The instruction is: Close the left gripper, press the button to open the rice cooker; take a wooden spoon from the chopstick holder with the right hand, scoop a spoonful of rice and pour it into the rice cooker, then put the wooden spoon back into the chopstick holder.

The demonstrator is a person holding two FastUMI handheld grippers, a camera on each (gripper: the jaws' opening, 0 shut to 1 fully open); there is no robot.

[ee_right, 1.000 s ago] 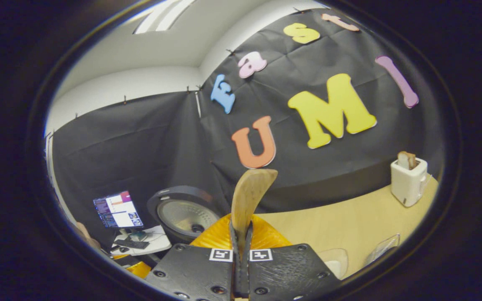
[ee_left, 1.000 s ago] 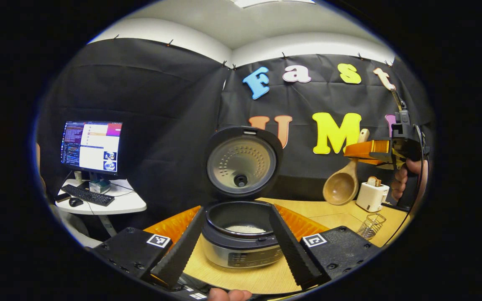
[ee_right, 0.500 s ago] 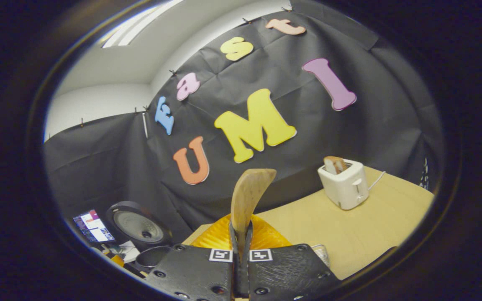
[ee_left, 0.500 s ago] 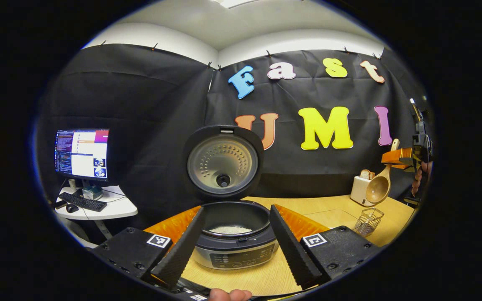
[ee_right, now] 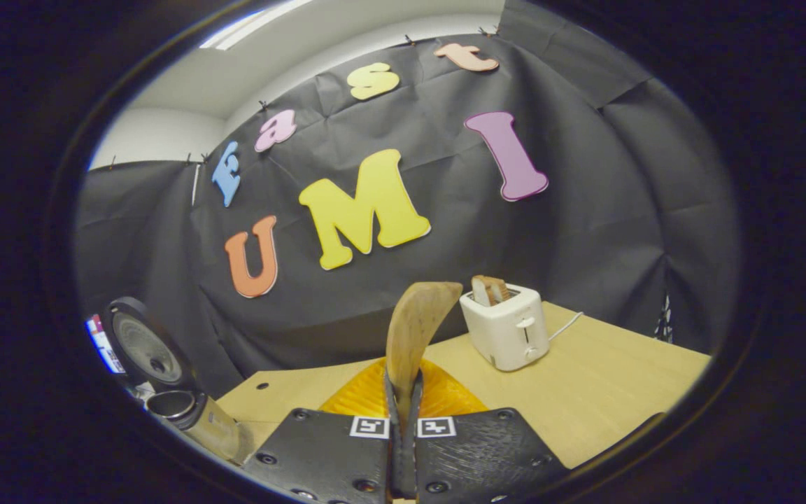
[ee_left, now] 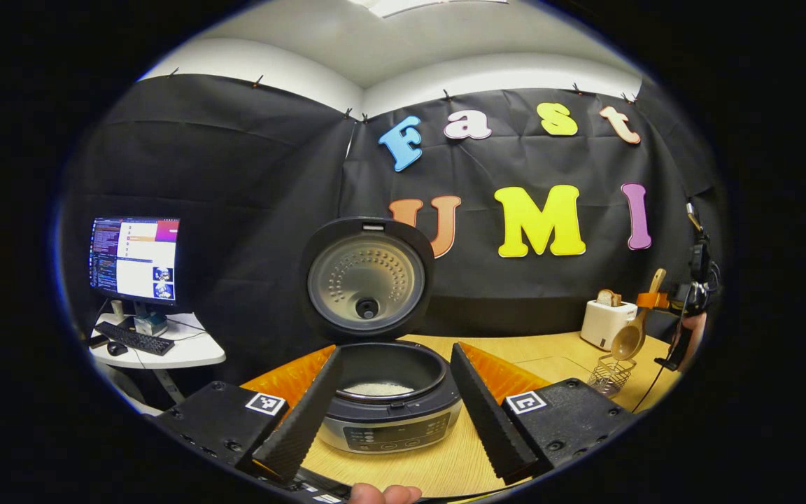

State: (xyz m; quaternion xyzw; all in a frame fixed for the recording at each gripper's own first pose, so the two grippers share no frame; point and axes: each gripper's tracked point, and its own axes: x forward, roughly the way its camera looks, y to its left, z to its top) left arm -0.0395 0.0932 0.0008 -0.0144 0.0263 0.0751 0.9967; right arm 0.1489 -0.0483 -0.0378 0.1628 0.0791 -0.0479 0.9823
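L gripper (ee_left: 392, 392) hangs over the near edge of the desk (ee_left: 445, 465) w/ fingers spread wide apart, grasping nothing; the rice cooker (ee_left: 389, 413) sits on the desk between them in the left gripper view. Cooker lid (ee_left: 366, 278) stands upright, fully open, inner pot showing a small patch of white rice (ee_left: 378, 388) at the bottom. Control panel faces the camera; can't read it. R gripper (ee_right: 404, 392) is clenched on the handle of the wooden spoon (ee_right: 413, 336), both fingers pressing it, handle end sticking up past the tips in the right gripper view. From the left gripper view the spoon hangs bowl-down, tilted, bowl just above the wire chopstick holder (ee_left: 609, 375) at the far right of the desk; whether it touches the rim can't be told. Spoon bowl looks empty. White toaster (ee_right: 508, 329) w/ a slice of bread in a slot stands near the back wall, just behind the holder. Off to the left, well apart from the desk, a monitor (ee_left: 133, 257) on a small white side table w/ keyboard & mouse.
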